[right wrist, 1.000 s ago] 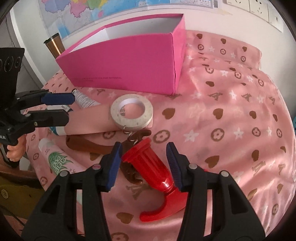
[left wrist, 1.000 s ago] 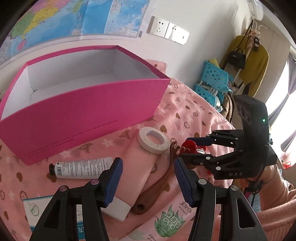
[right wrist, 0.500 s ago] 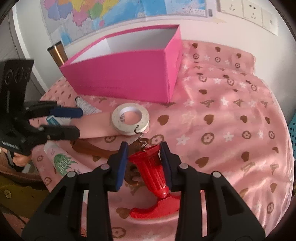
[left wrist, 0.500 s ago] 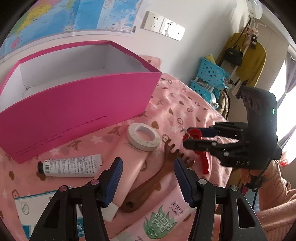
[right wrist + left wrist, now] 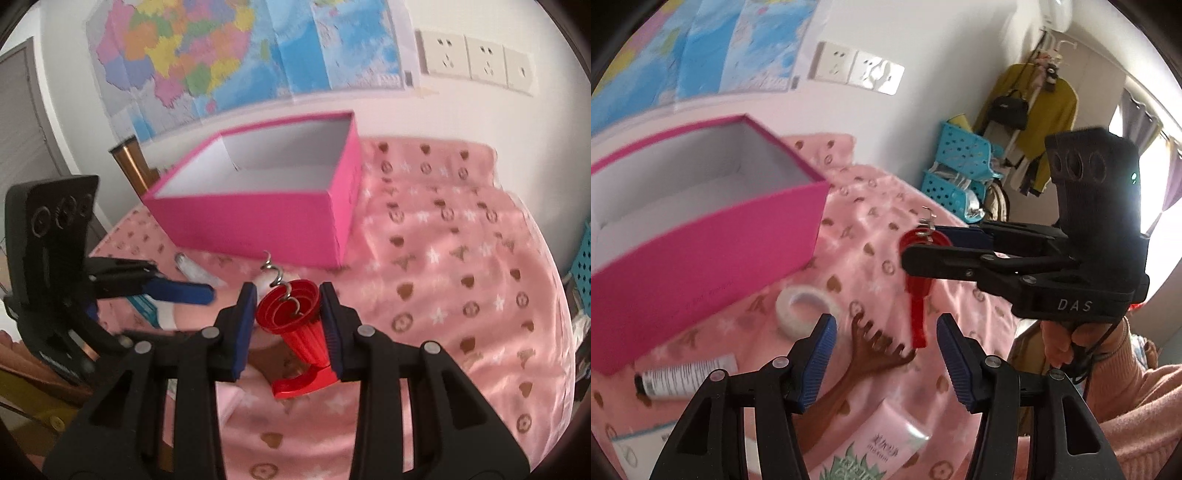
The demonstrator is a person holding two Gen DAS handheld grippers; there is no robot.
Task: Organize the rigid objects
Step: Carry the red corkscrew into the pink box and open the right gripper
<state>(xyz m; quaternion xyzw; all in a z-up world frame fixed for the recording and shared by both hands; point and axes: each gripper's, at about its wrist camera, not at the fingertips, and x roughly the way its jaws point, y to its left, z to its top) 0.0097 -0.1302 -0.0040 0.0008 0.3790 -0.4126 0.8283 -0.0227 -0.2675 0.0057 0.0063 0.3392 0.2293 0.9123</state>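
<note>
R gripper [image 5: 288,321] has just clamped its jaws on the red corkscrew [image 5: 299,325] and holds it clear of the cloth, near the front of the open pink box [image 5: 258,210]; next, I'd guess, carry it over the rim w/o clipping the wall, then let go. L gripper [image 5: 886,354] hangs released, gripping nothing, above the wooden comb [image 5: 871,350] and tape roll [image 5: 803,306]. Pink patterned tablecloth [image 5: 461,277], wall map [image 5: 229,55] and sockets [image 5: 476,59] behind.

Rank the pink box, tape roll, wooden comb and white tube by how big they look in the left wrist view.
1. Pink box
2. Wooden comb
3. White tube
4. Tape roll

Tube and tape look close in size, and blur makes their order unsure.
</note>
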